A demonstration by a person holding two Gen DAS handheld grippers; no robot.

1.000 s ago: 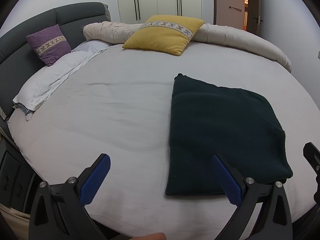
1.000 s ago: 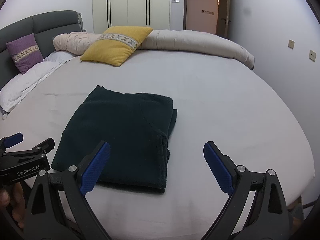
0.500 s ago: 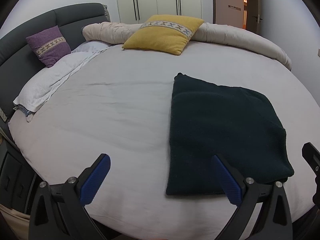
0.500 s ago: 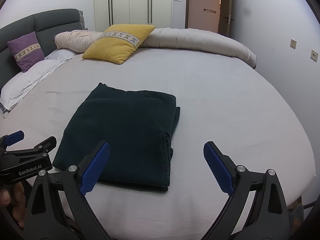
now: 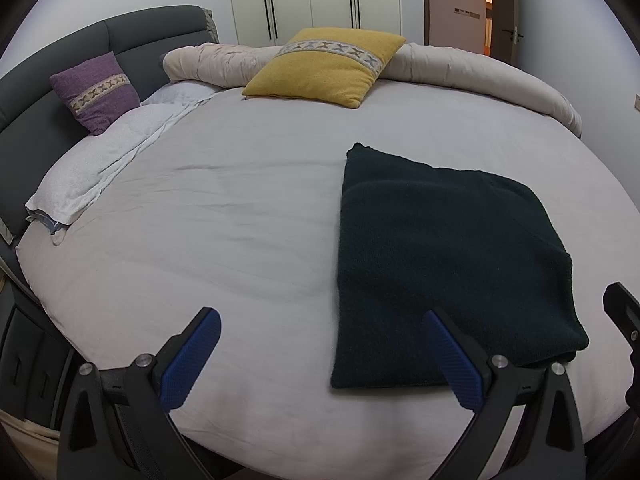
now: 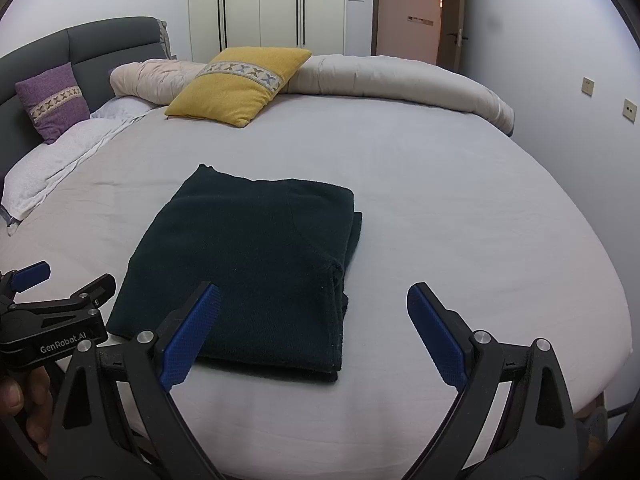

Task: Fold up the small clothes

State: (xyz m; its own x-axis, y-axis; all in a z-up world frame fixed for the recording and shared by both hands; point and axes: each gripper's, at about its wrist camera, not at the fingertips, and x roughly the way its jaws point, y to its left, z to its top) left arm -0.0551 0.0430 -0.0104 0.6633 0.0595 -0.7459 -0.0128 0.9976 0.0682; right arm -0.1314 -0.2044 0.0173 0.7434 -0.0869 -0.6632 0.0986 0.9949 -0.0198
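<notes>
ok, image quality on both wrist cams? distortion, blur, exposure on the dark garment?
Left wrist: strong fisheye bowing of the bed, black corner vignette, sharp; dark garment nearly textureless. Right wrist: same bowing, even soft light, no glare; garment's stacked right edges readable.

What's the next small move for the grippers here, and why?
Probably none on the dark green garment: it already lies folded in a neat rectangle on the bed. Left gripper and right gripper are both open and empty, so I'd pull them back.
</notes>
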